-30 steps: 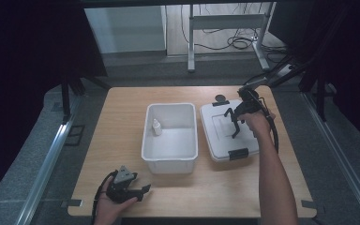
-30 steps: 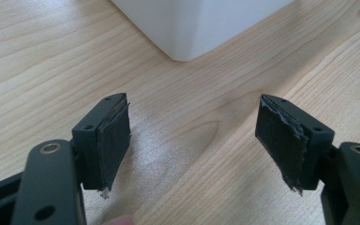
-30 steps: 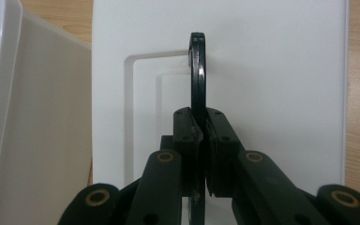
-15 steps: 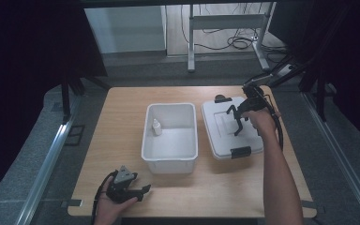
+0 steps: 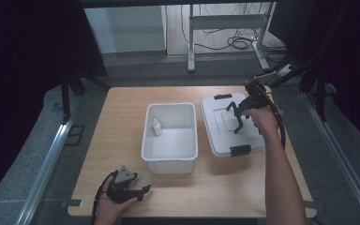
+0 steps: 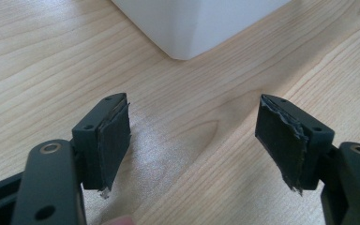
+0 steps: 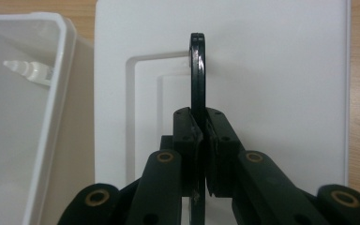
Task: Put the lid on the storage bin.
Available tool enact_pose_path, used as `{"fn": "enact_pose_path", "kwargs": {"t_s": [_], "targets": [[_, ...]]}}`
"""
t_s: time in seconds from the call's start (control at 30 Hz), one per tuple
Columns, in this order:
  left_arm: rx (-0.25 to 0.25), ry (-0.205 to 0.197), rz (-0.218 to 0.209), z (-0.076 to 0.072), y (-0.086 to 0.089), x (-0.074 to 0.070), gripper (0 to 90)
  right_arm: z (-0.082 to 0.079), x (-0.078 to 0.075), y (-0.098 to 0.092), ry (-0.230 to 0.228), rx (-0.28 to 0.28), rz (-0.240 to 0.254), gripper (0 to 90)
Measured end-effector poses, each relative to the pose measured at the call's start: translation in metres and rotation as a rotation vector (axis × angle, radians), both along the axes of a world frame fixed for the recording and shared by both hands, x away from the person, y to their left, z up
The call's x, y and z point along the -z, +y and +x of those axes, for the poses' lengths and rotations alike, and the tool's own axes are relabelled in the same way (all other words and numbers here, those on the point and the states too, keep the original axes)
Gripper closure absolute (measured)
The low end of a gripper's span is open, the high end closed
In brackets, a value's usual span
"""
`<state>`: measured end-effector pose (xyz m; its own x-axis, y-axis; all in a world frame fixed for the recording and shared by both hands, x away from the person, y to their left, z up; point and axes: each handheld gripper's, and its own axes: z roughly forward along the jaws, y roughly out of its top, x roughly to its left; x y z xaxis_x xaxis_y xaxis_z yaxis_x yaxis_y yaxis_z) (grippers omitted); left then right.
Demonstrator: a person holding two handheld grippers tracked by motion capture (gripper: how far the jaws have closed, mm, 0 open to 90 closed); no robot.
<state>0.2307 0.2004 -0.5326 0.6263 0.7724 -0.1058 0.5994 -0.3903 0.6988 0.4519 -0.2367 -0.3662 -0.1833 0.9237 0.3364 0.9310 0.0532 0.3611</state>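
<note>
A white lid (image 5: 220,129) with black latches lies on the table right of an open white bin (image 5: 170,107). My right gripper (image 5: 242,113) is shut on the lid's thin black handle (image 5: 234,117), which stands upright between the pads (image 7: 197,65). The lid's top (image 7: 272,70) spreads below the right gripper (image 7: 201,126). A small white bottle (image 5: 156,127) lies inside the bin at its far left, also visible in the right gripper view (image 7: 28,70). My left gripper (image 5: 143,190) rests open near the front edge, its jaws apart over bare wood (image 6: 192,136).
The bin's near corner (image 6: 192,23) sits just ahead of the left gripper. The wooden table (image 5: 112,136) has free room left of the bin and along the front. Metal rails run along both sides of the table, and cables trail on the floor behind it.
My right gripper has risen a little with the handle in it, and the lid has shifted slightly toward the far right. The left gripper has stayed put.
</note>
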Motion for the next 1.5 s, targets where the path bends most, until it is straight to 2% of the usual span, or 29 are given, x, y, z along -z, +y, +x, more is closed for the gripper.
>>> {"fn": "enact_pose_path", "kwargs": {"t_s": [0.4, 0.8, 0.97, 1.5], "targets": [[0.003, 0.001, 0.002, 0.000, 0.000, 0.000, 26.9, -0.010, -0.031, -0.001, -0.049, 0.006, 0.004, 84.8], [0.001, 0.003, 0.001, 0.000, 0.000, 0.000, 26.9, -0.017, -0.052, 0.002, -0.083, 0.001, 0.003, 84.7], [0.003, 0.003, 0.003, 0.000, 0.001, 0.000, 26.9, -0.020, -0.059, 0.001, -0.086, -0.007, 0.022, 84.7], [0.006, 0.007, 0.003, 0.000, -0.001, 0.000, 26.9, -0.026, -0.077, 0.009, -0.099, 0.000, 0.026, 84.7]]}}
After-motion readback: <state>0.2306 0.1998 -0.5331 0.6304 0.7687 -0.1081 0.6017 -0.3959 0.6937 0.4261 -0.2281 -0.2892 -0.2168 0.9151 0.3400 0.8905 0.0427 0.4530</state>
